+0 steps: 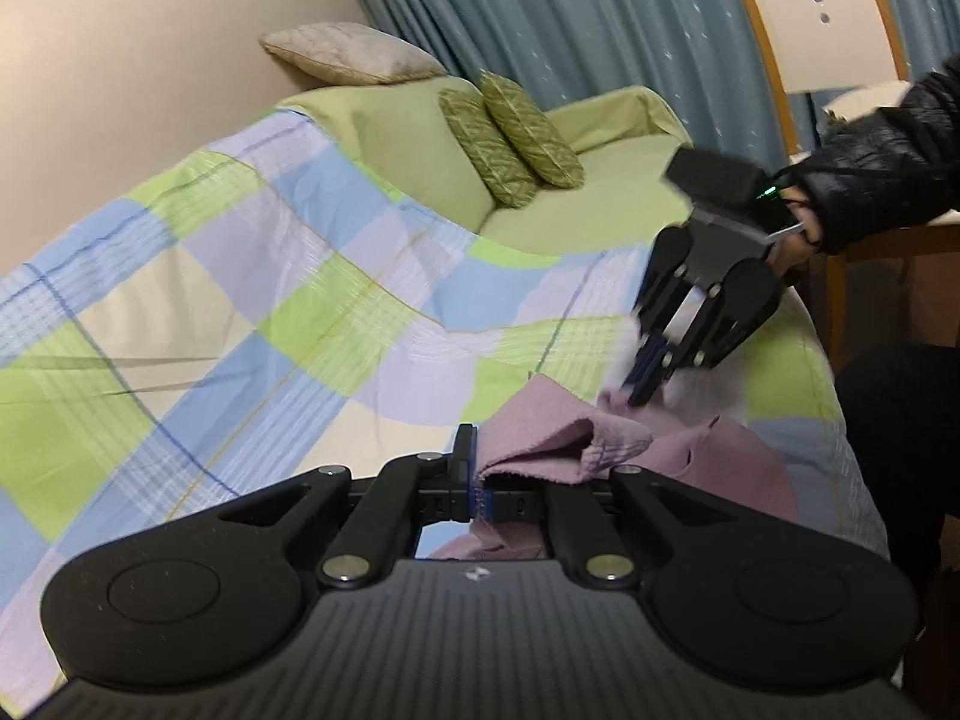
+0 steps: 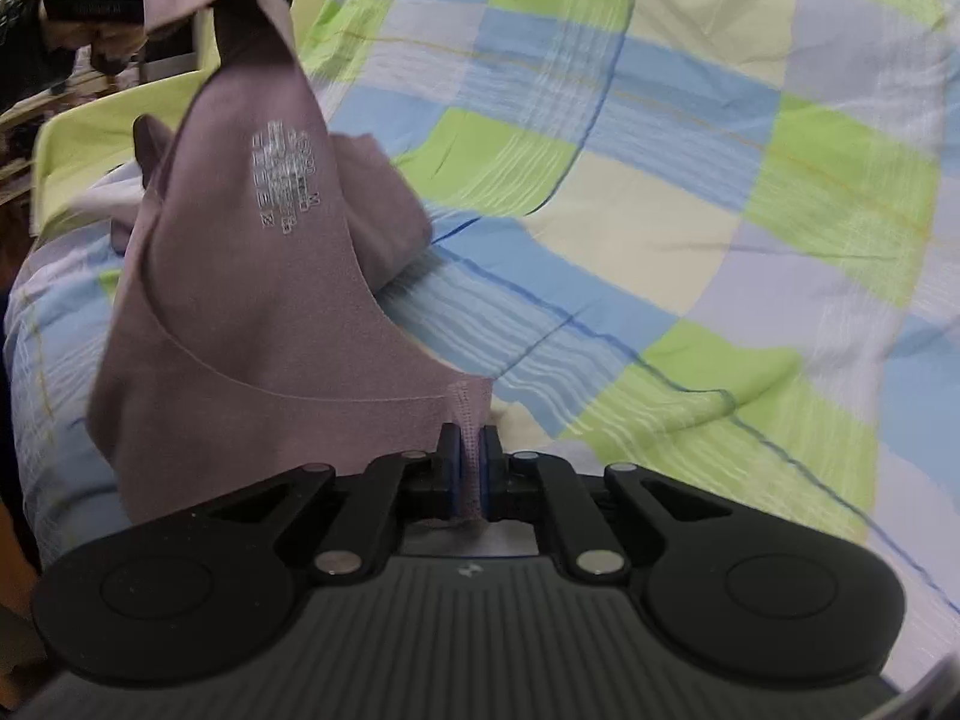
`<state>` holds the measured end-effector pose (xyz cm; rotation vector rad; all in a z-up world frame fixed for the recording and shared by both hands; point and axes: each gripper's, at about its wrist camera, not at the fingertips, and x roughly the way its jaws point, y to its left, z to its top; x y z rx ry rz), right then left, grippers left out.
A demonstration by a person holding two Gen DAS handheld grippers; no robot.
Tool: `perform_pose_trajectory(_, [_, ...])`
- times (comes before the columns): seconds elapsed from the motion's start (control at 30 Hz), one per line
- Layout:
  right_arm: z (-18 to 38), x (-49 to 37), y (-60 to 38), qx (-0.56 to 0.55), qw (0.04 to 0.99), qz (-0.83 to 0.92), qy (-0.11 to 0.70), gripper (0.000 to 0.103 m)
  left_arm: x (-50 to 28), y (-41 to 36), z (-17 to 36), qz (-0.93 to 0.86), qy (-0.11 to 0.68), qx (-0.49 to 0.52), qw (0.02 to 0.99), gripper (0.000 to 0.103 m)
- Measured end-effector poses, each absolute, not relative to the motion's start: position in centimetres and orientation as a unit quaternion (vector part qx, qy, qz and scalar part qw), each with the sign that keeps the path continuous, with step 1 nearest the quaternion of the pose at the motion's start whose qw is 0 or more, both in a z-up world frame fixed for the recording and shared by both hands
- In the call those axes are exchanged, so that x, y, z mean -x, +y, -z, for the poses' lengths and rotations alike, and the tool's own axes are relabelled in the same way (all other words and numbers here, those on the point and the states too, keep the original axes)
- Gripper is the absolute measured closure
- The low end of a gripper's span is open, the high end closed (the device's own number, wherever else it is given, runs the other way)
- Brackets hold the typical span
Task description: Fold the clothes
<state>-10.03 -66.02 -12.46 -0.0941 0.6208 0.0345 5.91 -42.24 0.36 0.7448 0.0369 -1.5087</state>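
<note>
Closest to my left camera is my left gripper [image 1: 477, 480], and its two black fingers with blue pads are pressed together on a stitched edge of the mauve-pink knitted garment [image 1: 564, 444]. From this pinch the cloth goes forward and to the right, in loose folds, and it lies partly on the checked bed sheet of blue, green and cream squares [image 1: 240, 276].

My right gripper [image 2: 471, 468] is also clenched on the same garment [image 2: 240, 312]. In its own view a seam of the cloth sits between the two pads, and the fabric rises up and to the left, lifted off the checked sheet [image 2: 690, 180]. A pale printed size label [image 2: 285, 180] is visible on the inner side of the cloth. From the left view I see the right gripper [image 1: 645, 384] coming down from the upper right, with its tips closed on another corner of the garment; this part is blurred.

Behind the sheet there is a light green sofa [image 1: 588, 162] with two green patterned cushions [image 1: 510, 132] and one beige cushion [image 1: 348, 54] on top. Blue-grey curtains [image 1: 570, 12] hang behind it, and a wooden chair with a white back [image 1: 810, 18] stands at the right.
</note>
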Motion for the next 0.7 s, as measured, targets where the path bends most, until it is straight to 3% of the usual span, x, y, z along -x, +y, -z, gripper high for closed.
perform_pose_trajectory(0.27, [-1.8, 19.7, -58.9, 0.158, 0.958, 0.164, 0.172, 0.1, -0.6, -35.4, -8.9, 0.623, -0.048, -0.269, 0.733, 0.102])
perform_pose_trajectory(0.37, [-8.5, 24.2, -53.8, 0.217, 0.947, 0.221, 0.084, 0.1, 1.9, -32.2, -13.3, 0.601, -0.079, -0.244, 0.757, 0.102])
perform_pose_trajectory(0.57, [-16.5, 28.4, -48.1, 0.302, 0.915, 0.269, -0.013, 0.101, 5.1, -27.1, -21.2, 0.56, -0.126, -0.199, 0.794, 0.102])
perform_pose_trajectory(0.7, [-20.9, 28.7, -46.8, 0.347, 0.891, 0.289, -0.05, 0.101, 4.9, -26.6, -23.7, 0.55, -0.123, -0.179, 0.806, 0.102])
